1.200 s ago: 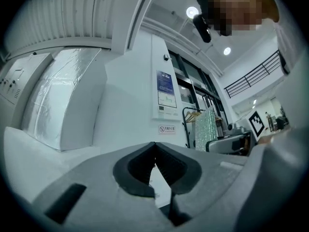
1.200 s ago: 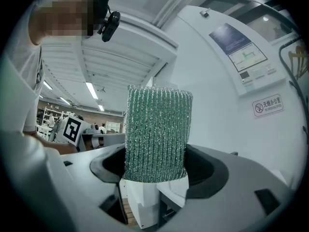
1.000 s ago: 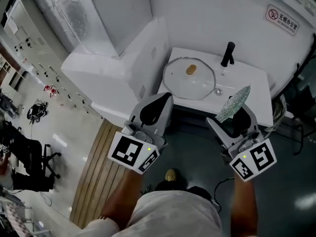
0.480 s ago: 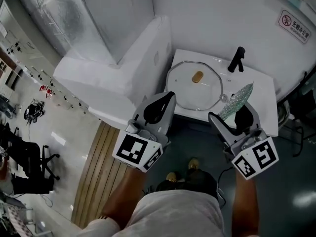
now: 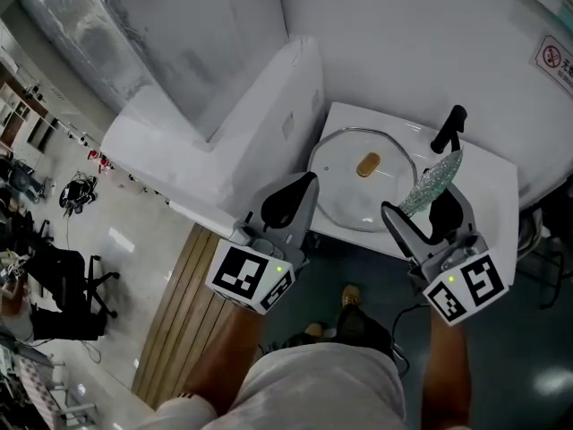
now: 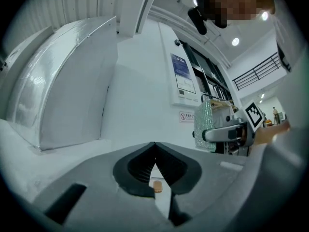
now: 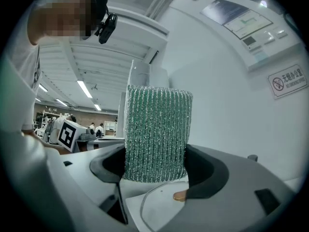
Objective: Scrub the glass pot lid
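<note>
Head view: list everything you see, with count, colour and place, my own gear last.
glass pot lid: one, clear with a tan knob, lying on the sink unit
sink unit: one, white, against the wall
faucet: one, black, at the sink unit's back edge
scrub sponge: one, glittery green, in the right claw
sign: one, white and red, wall at upper right
housing: one, white, left of the sink unit
slatted boards: one patch, brown, floor at lower left
office chair: one, black, far left
left claw: one, grey, shut, empty
right claw: one, grey, shut on the scrub sponge
</note>
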`<state>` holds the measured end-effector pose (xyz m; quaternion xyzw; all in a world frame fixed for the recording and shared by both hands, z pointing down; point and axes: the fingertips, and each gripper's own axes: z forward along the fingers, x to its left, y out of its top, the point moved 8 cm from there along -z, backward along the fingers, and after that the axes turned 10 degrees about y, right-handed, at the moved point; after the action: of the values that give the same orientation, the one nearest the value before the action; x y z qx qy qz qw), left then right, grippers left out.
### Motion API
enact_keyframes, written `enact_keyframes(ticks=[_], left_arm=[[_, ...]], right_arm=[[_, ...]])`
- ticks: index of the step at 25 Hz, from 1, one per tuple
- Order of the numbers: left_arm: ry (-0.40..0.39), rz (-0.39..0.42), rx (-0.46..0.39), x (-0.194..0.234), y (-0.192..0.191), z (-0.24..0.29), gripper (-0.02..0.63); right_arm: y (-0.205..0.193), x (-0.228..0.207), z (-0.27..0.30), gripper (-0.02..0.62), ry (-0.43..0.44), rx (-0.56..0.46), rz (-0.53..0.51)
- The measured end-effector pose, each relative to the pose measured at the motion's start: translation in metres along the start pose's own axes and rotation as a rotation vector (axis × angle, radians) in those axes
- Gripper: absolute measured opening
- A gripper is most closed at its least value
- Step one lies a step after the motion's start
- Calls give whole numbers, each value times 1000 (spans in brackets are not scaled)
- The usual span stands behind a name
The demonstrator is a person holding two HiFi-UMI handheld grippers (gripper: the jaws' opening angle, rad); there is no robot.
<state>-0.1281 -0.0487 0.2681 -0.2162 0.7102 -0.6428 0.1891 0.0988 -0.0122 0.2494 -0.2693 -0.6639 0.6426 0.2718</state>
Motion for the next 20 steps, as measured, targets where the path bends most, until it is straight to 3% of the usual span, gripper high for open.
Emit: enact_keyframes(ticks=[10,20], left_arm=[[95,10,47,6,-22,74,15],[207,16,168,10,-59,100,15]], right_arm=[[-13,-89,32,348,109,31,17],[-31,-138,66,348,255,214,-2]])
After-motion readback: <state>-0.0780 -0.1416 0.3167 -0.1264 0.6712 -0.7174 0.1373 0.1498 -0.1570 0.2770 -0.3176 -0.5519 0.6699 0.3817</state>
